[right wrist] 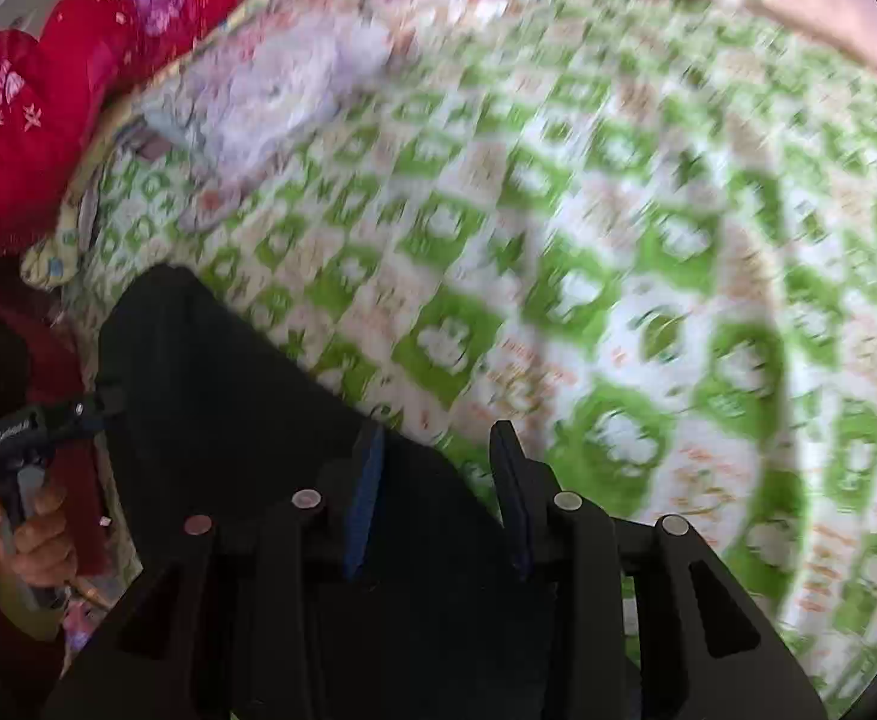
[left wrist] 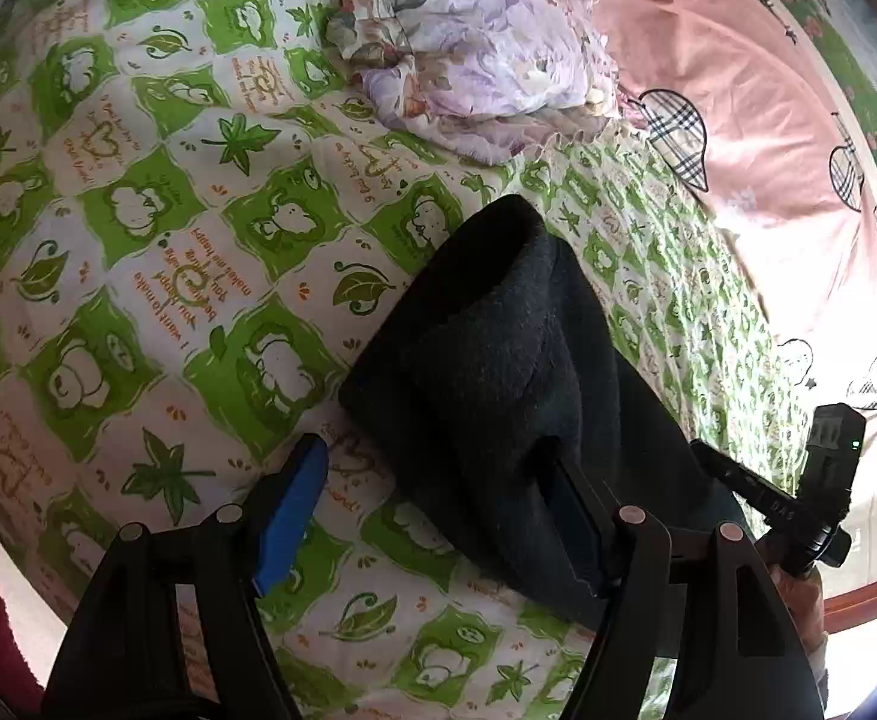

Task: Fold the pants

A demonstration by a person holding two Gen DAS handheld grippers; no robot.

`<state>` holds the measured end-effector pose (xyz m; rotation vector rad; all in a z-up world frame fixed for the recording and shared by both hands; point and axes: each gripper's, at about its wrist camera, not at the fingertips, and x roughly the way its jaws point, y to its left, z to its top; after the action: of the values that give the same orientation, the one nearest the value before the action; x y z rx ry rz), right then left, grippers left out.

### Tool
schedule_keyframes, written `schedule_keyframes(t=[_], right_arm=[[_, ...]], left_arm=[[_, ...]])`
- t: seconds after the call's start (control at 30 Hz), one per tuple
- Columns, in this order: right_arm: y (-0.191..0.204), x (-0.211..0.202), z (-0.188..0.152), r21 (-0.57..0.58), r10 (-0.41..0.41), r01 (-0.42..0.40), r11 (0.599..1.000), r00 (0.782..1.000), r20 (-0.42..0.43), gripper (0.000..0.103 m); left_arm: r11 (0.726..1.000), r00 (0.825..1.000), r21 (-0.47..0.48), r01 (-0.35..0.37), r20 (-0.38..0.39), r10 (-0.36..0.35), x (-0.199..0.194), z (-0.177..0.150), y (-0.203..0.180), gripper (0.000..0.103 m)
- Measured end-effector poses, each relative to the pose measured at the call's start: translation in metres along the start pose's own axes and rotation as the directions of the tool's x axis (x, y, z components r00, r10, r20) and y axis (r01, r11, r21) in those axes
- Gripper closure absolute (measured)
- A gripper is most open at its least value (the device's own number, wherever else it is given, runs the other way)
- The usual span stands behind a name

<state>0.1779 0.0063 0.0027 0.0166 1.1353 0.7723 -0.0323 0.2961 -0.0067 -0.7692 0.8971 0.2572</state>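
a: where's the black pants (left wrist: 498, 372)?
b: on the green quilt (left wrist: 138, 240), long axis 5 to 11 o'clock. left gripper (left wrist: 438, 516) is wide apart, empty; right gripper's (right wrist: 438, 498) grip i can't tell, it's nearer.

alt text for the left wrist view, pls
Dark folded pants lie on a green-and-white patterned quilt, with the left gripper over them, jaws open, one blue pad on the quilt beside them. A floral blanket and pink sheet lie beyond.

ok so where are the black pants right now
In the left wrist view the black pants lie bunched on the green quilt, lower centre, below the lilac blanket.
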Motion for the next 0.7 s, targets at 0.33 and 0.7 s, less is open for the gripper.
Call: schedule_keyframes(t=[0.33, 0.7], right_arm=[[0.029, -0.017, -0.009, -0.115, -0.057, 0.061, 0.991, 0.998, 0.039, 0.089], [0.044, -0.043, 0.001, -0.110, -0.207, 0.241, 0.964, 0.944, 0.258, 0.094]], left_arm=[[0.996, 1.000, 0.084, -0.010, 0.004, 0.009, 0.014, 0.004, -0.018, 0.077], [0.961, 0.983, 0.259, 0.092, 0.132, -0.130, -0.053, -0.015, -0.036, 0.084]])
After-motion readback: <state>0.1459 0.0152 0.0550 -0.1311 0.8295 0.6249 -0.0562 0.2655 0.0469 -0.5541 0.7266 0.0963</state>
